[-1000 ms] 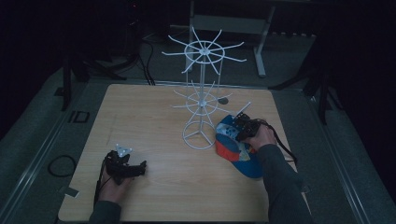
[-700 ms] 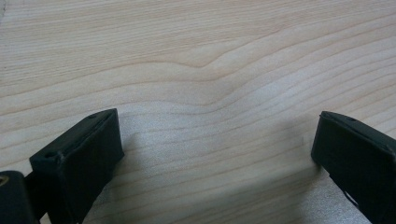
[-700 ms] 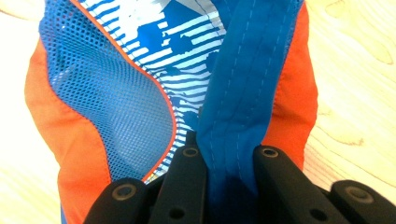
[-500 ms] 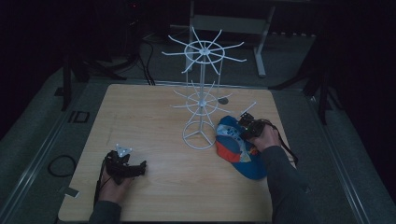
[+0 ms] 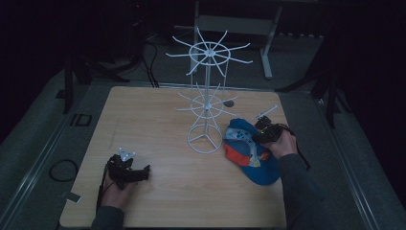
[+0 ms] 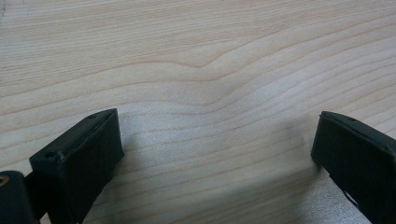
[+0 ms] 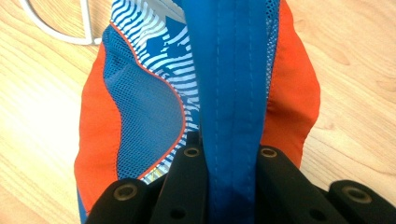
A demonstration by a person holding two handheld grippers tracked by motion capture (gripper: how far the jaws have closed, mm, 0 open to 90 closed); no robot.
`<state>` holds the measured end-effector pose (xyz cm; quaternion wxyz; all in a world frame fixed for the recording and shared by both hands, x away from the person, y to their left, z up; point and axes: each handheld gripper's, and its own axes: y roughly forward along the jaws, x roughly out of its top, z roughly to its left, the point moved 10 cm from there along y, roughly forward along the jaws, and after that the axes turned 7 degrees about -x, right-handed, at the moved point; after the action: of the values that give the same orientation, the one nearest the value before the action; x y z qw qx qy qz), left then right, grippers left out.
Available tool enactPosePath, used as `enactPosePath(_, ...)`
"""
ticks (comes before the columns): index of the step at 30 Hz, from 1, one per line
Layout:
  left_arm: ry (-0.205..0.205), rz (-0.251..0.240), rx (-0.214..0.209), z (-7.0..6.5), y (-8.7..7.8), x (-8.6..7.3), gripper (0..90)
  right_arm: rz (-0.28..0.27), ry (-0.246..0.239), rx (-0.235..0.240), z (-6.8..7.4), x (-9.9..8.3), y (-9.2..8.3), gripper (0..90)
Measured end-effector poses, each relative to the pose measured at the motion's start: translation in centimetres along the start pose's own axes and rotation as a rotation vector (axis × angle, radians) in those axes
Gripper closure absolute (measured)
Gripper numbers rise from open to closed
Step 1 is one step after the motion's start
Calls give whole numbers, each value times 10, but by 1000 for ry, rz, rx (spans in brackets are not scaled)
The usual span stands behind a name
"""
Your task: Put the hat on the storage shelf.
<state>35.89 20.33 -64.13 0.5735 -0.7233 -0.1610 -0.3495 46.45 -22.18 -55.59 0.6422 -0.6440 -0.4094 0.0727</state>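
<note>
A blue cap (image 5: pixel 250 154) with orange panels and a white striped print lies on the wooden table (image 5: pixel 158 124), to the right of the white wire rack's base. My right gripper (image 5: pixel 262 137) is shut on the cap's blue band (image 7: pixel 233 84), and the fabric is pinched between its two black jaws (image 7: pixel 229 154). The cap's back edge is raised at the grip. My left gripper (image 5: pixel 143 171) rests near the front left of the table. It is open, with bare wood between its jaws (image 6: pixel 215 149).
A white wire rack (image 5: pixel 207 103) with two tiers of radiating hooks stands at the table's middle, its ring base just left of the cap. Dark stands, cables and a table frame surround the tabletop. A small tag lies on the floor at front left.
My right hand has shifted slightly right and toward the near edge, taking the cap's edge with it. The left hand has stayed put.
</note>
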Motion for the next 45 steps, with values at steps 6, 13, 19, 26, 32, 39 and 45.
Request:
enactPosePath(6,0,0,0,0,0,0,23,-37,13,-1,-3,-1,-11,884)
enactPosePath(13,0,0,0,0,0,0,23,-114,62,5,-13,-1,-30,884)
enactPosePath(19,0,0,0,0,0,0,24,-149,75,6,-18,0,-41,884)
enactPosePath(26,0,-1,0,0,0,0,23,-171,79,-8,-24,1,-54,883)
enactPosePath(32,-1,-1,0,0,0,0,23,-182,86,-14,-27,1,-63,883)
enactPosePath(39,0,-1,0,0,0,0,23,-187,79,-29,-32,1,-73,883)
enactPosePath(45,2,0,0,0,0,0,24,-195,74,-40,-35,4,-85,882)
